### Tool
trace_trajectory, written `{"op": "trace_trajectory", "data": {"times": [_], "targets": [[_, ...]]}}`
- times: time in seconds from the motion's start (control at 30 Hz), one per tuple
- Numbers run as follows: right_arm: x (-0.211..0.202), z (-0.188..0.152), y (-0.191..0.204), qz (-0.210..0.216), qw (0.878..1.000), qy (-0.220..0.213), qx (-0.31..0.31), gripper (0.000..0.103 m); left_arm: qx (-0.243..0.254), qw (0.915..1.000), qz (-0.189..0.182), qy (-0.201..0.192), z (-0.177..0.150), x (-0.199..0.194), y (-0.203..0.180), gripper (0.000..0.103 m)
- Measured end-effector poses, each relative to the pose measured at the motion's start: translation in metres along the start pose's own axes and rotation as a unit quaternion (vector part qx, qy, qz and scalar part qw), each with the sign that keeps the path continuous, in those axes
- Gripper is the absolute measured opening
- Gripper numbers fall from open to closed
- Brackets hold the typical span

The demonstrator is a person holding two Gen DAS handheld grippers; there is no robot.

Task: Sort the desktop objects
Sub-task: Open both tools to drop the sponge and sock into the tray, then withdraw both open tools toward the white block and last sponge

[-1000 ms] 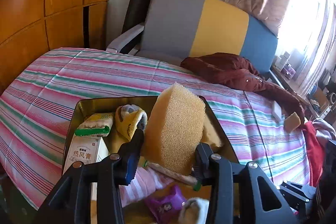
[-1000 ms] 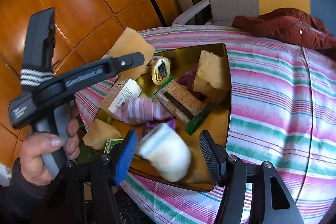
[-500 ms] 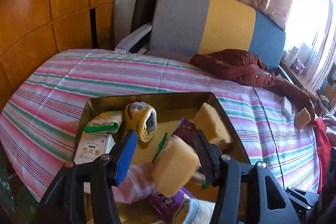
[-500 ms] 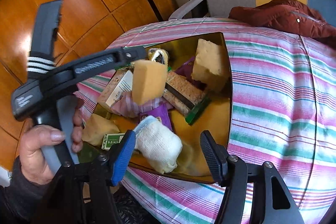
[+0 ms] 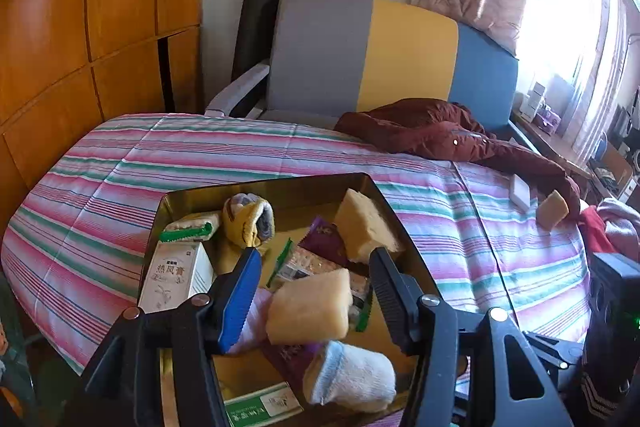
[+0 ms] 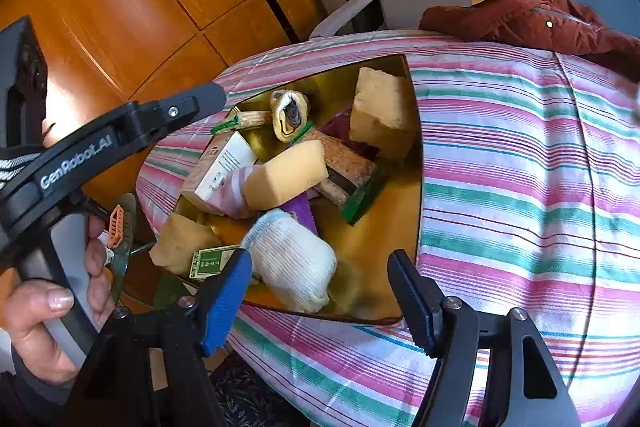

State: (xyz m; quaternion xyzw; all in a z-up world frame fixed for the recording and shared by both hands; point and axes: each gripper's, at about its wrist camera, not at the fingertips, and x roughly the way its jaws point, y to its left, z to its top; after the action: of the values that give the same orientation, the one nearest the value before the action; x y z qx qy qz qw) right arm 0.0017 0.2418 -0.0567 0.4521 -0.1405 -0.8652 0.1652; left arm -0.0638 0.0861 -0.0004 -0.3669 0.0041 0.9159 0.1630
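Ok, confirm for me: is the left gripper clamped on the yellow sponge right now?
No. The left gripper is open, and the yellow sponge lies loose in the tray.

Both tongs are held spread wide, with nothing clamped between the fingers. The left tongs (image 5: 314, 277) are angled forward and downward, the blue-padded finger (image 5: 240, 297) on the left and the black finger on the right. The right tongs (image 6: 322, 297) are posed likewise. The left handle is gripped by the left hand (image 6: 52, 323), fingers wrapped around it.
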Motion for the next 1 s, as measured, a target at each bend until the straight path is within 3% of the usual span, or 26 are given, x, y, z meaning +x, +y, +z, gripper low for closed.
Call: {"op": "trace_trajectory", "data": {"times": [0.47,1.0], "targets": [[-0.019,-0.002,-0.017,-0.036,0.999,-0.02,0.006,0.078,0.033,0.9992,-0.02,0.009,-0.011,-0.005,-0.028,0.057],[-0.059,0.007,-0.069,-0.107,0.992,-0.053,0.041,0.088,0.081,0.9956,-0.044,0.017,-0.017,-0.002,-0.068,0.057]]}}
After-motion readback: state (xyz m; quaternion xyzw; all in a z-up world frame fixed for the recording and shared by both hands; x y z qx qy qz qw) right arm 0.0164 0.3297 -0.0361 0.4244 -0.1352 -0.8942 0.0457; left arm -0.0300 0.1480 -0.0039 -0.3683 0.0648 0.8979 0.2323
